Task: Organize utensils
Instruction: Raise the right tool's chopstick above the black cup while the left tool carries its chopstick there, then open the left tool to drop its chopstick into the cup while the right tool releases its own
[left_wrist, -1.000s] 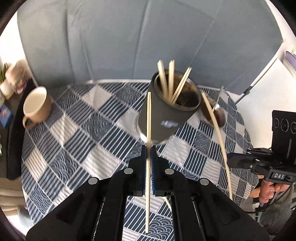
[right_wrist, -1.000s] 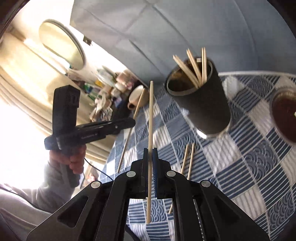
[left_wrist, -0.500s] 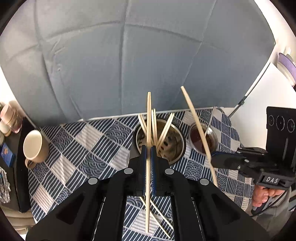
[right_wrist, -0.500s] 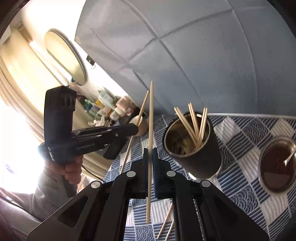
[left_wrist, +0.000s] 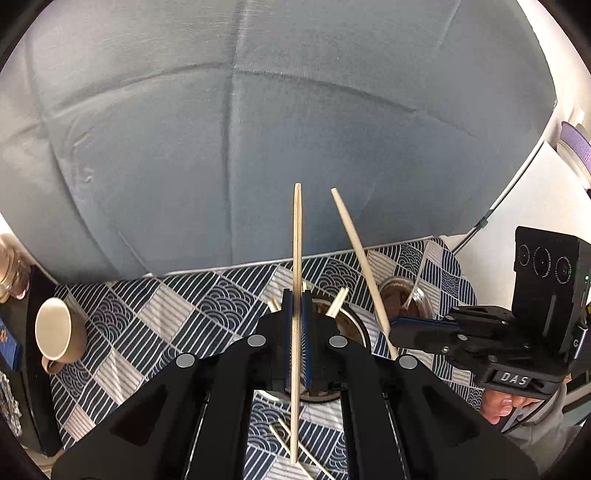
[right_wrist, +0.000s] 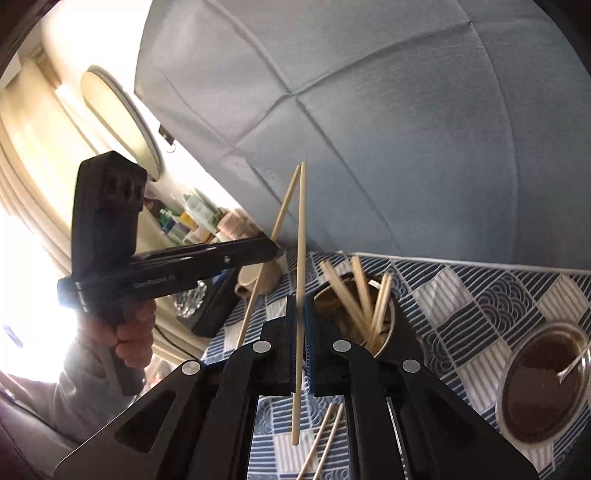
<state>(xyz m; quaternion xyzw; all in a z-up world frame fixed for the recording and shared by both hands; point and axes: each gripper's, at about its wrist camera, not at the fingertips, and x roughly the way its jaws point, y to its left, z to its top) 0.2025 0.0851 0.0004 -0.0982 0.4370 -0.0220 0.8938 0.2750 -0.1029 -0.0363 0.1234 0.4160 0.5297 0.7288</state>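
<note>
Two tongs, left (left_wrist: 295, 325) and right (right_wrist: 300, 325), each clamped mid-shaft on upright chopstick (left_wrist: 296, 258) above holder (right_wrist: 384, 295).

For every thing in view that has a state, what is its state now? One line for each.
Left hand-held gripper: shut on one wooden chopstick.
Right hand-held gripper: shut on another wooden chopstick.
Dark metal cylindrical holder: upright, chopsticks inside.
Beige ceramic mug: lying on its side.
Small metal bowl: holds brown liquid and a spoon.
Loose chopsticks: lying on the tablecloth.
</note>
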